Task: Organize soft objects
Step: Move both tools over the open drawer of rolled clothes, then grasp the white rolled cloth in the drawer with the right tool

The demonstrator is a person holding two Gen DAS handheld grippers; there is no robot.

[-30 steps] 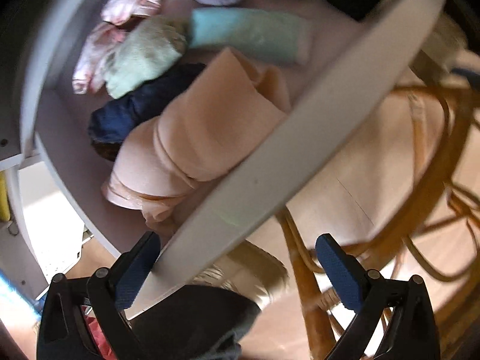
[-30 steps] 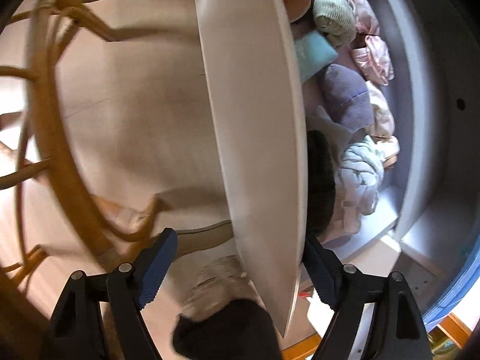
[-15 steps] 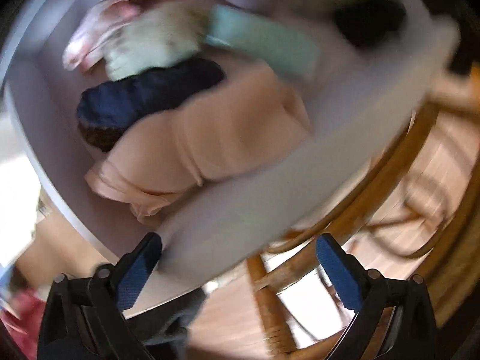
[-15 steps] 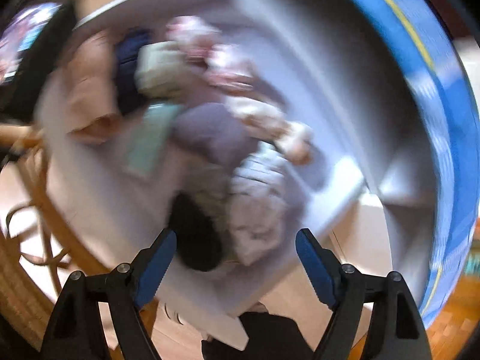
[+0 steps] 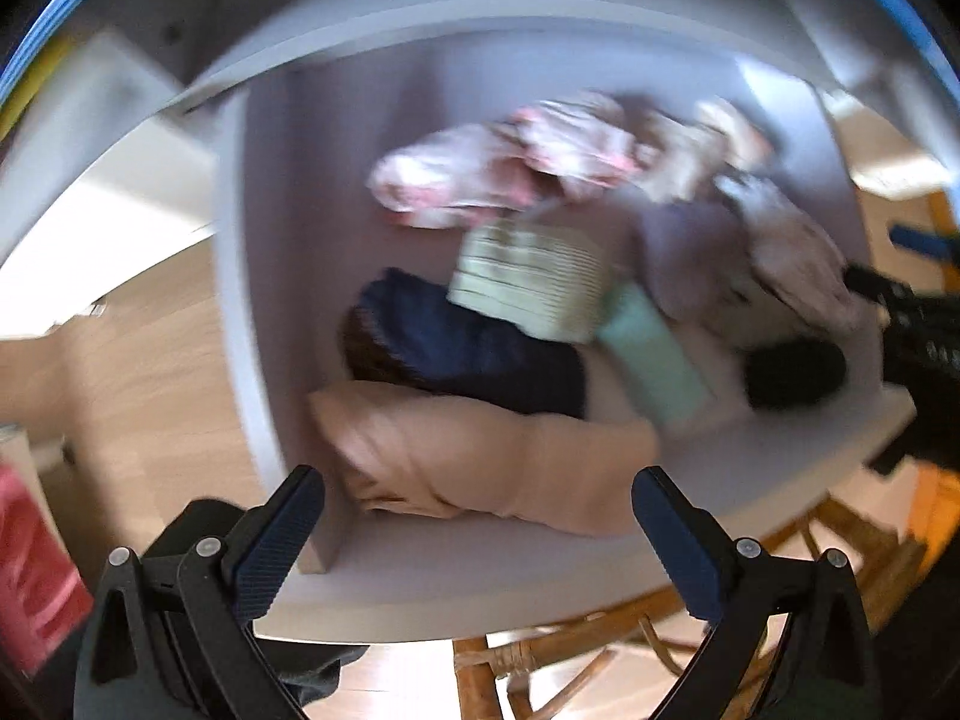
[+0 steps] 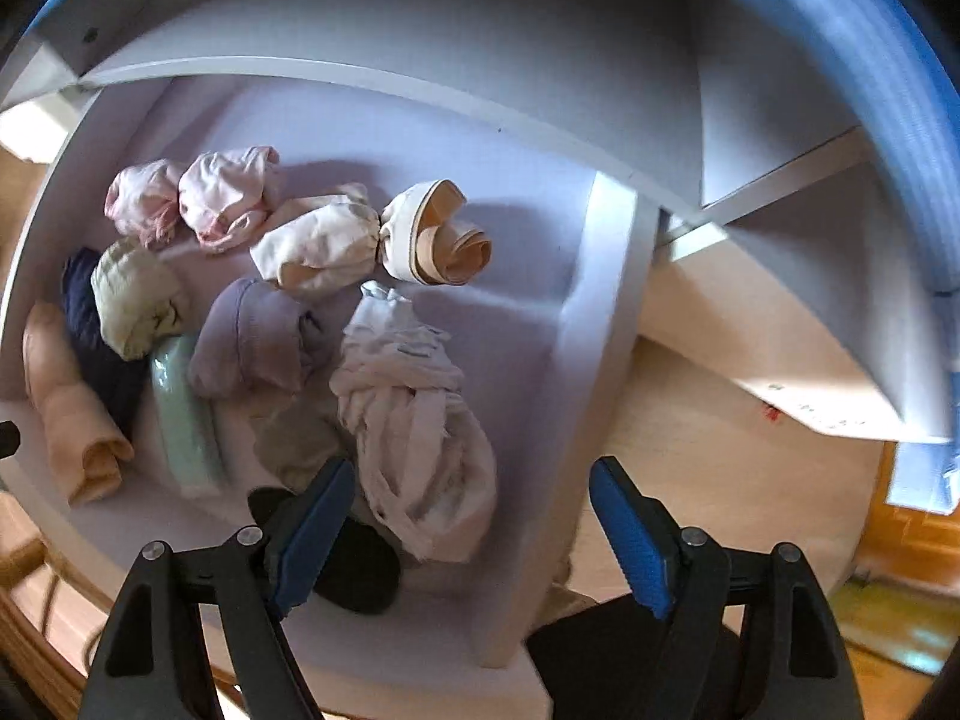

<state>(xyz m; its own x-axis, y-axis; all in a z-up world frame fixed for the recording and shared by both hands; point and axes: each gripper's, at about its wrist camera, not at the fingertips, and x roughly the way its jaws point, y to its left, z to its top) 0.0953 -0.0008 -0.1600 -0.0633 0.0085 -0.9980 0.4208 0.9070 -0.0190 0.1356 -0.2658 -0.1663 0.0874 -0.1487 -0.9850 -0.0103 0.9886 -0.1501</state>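
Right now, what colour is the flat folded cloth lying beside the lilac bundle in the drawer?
Pale mint green folded cloth, clearest in the right wrist view, beside the lilac bundle.

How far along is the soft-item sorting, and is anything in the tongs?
Done: rolled bundles already lie in the white drawer, such as the pink pair at the back and the peach roll up front. In hand: nothing; left tongs and right tongs are both open and empty. Left: the loose white bundle looks untidy.

No text, label, brand or number can be read in either view. Small dark marks on the white board (image 6: 828,408) past the pale drawer's wall (image 6: 600,324) are too small to make out.
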